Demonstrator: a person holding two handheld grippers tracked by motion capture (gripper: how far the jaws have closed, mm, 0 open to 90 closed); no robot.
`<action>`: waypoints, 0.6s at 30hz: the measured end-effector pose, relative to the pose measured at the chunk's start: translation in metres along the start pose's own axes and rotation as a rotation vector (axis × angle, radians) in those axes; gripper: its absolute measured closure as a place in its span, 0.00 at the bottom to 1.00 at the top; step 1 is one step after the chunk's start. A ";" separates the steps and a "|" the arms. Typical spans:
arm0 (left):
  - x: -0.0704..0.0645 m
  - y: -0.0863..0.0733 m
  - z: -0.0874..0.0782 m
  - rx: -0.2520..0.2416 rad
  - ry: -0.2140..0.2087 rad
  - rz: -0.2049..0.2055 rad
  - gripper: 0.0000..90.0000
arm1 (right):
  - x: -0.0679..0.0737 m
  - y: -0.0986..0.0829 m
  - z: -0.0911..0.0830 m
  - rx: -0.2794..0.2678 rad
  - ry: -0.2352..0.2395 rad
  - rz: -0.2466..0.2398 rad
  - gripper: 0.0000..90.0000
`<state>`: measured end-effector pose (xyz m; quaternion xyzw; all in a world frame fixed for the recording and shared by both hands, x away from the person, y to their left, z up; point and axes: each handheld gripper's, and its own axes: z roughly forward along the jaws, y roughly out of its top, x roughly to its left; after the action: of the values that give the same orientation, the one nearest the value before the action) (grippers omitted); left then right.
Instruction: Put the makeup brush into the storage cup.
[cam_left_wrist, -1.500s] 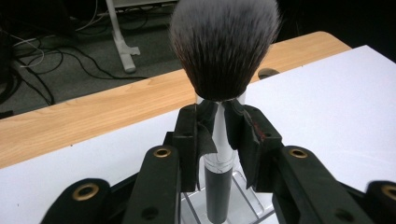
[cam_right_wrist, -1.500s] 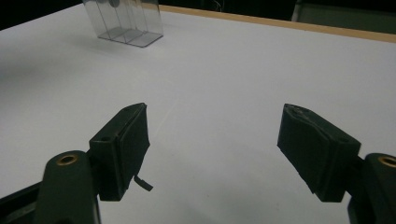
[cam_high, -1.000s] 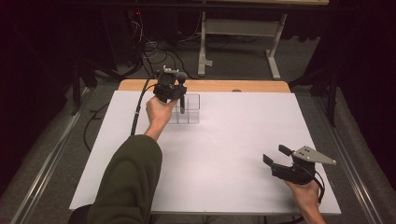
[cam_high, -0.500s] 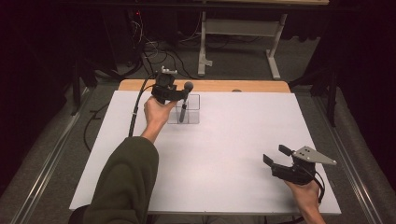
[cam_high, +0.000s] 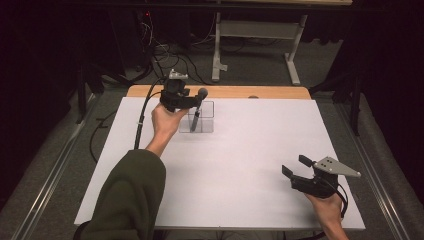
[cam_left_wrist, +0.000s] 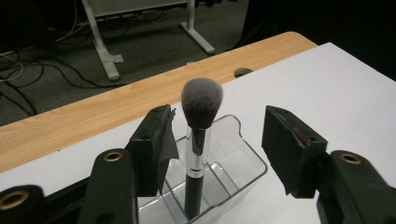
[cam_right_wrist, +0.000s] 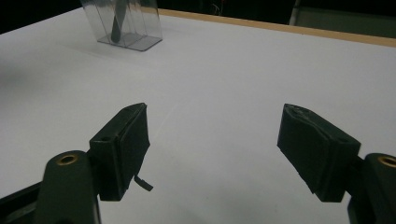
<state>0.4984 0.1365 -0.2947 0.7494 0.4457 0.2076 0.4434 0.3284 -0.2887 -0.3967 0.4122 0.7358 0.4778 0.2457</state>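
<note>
Both grippers stand spread: my left gripper (cam_left_wrist: 217, 140) has the makeup brush (cam_left_wrist: 198, 135) upright between its jaws in the clear organizer (cam_left_wrist: 243, 158), untouched; my right gripper (cam_high: 299, 169) waits lower right.

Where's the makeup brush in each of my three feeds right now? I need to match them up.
High view: the makeup brush is upper centre-left, standing in the clear organizer beside the left gripper.
Left gripper view: the brush is centre frame, upright between open jaws, touching neither.
Right gripper view: its dark handle at the top left edge, seen through the organizer; the head is cut off.
Shared landmark: the clear organizer.
</note>
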 end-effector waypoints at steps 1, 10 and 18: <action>0.000 0.000 -0.001 -0.002 -0.002 0.003 0.48 | 0.000 0.000 0.000 0.000 -0.001 0.002 0.29; -0.003 0.002 -0.011 -0.020 -0.018 0.012 0.46 | 0.000 0.000 0.000 0.001 -0.001 0.002 0.29; -0.003 0.002 -0.019 -0.039 -0.030 0.015 0.46 | 0.000 0.000 0.000 0.000 -0.001 0.002 0.29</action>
<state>0.4840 0.1425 -0.2829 0.7468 0.4294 0.2083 0.4631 0.3284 -0.2888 -0.3966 0.4133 0.7353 0.4778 0.2454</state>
